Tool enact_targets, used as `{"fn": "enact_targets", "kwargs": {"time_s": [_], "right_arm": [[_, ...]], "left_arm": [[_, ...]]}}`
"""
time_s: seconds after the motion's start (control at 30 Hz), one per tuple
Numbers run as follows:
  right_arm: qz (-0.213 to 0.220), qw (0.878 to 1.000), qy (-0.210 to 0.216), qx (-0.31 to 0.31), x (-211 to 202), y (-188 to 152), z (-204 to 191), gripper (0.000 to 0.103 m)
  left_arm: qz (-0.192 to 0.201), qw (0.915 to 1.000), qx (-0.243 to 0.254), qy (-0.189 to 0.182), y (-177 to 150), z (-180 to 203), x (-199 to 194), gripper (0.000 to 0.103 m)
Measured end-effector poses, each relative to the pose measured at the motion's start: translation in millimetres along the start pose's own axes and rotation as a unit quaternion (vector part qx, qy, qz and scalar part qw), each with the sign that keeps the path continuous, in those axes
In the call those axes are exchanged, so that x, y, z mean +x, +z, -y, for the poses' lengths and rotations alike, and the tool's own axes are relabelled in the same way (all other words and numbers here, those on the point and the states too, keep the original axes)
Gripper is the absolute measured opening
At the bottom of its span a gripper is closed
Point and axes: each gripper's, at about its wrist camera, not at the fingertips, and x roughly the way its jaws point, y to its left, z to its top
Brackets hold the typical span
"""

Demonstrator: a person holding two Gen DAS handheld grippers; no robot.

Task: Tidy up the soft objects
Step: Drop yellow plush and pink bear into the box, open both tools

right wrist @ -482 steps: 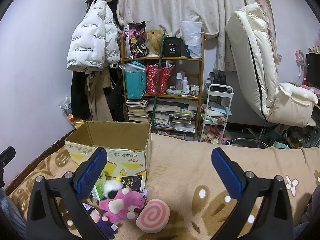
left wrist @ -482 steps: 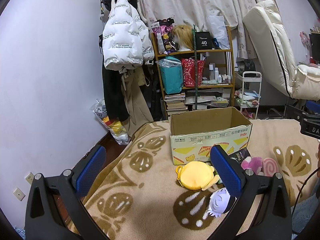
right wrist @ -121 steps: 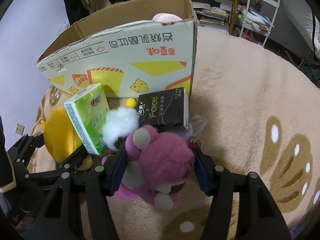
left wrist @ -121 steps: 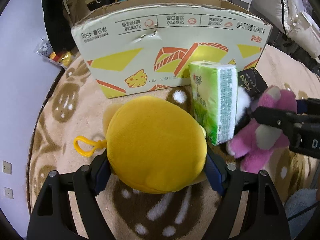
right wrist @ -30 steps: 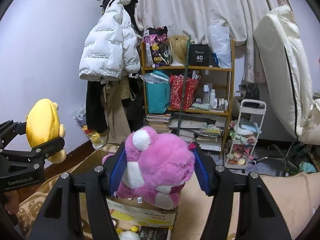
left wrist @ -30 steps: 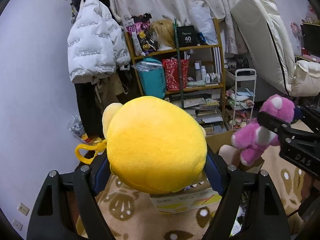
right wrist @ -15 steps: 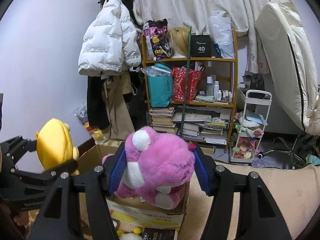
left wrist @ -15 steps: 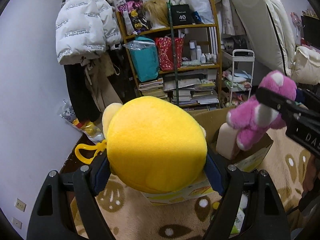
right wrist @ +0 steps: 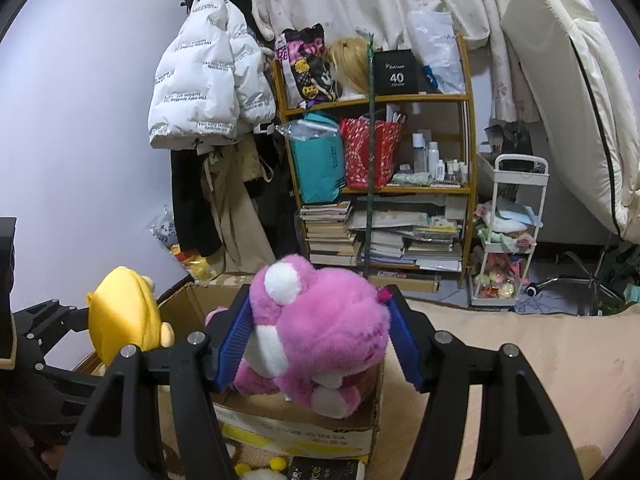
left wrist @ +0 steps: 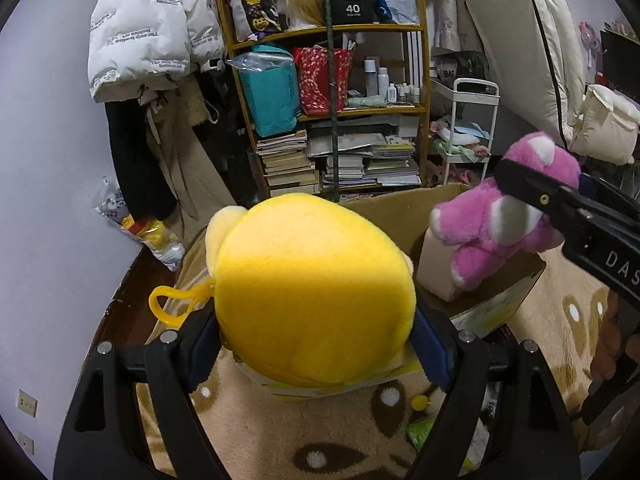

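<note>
My left gripper (left wrist: 316,340) is shut on a round yellow plush (left wrist: 312,296) with a yellow clip loop, held in the air over the near left part of the open cardboard box (left wrist: 404,216). My right gripper (right wrist: 320,340) is shut on a pink plush bear (right wrist: 316,336), held over the right part of the box (right wrist: 280,424). The bear (left wrist: 500,220) also shows in the left wrist view, and the yellow plush (right wrist: 124,316) in the right wrist view. A pale pink soft item (left wrist: 436,268) lies inside the box.
The box stands on a beige patterned blanket (left wrist: 560,292). Below it lie a green tissue pack (left wrist: 420,432), a black pack (right wrist: 324,470) and a white-yellow plush (right wrist: 256,472). Behind are a cluttered shelf (right wrist: 380,168), hanging coats (right wrist: 208,92), a white cart (right wrist: 508,232) and a cream chair (right wrist: 572,100).
Both grippers have tilted and moved down toward the box, each still holding its plush. The box opening now shows more fully under them.
</note>
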Motion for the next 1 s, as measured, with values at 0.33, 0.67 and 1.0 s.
{"fn": "enact_targets", "kwargs": {"time_s": [0.33, 0.67, 1.0], "right_arm": [[-0.017, 1.0, 0.009, -0.006, 2.7, -5.7, -3.0, 0.069], [-0.027, 1.0, -0.002, 0.007, -7.1, -7.5, 3.5, 0.095], [-0.039, 0.999, -0.009, 0.009, -29.6, -10.1, 7.2, 0.098]], "left_arm": [[0.003, 1.0, -0.005, -0.006, -1.2, 0.7, 2.8, 0.094], [-0.007, 0.9992, -0.024, 0.031, -4.4, -14.4, -1.8, 0.094], [-0.019, 0.9984, -0.047, 0.027, -10.2, -12.1, -31.9, 0.094]]}}
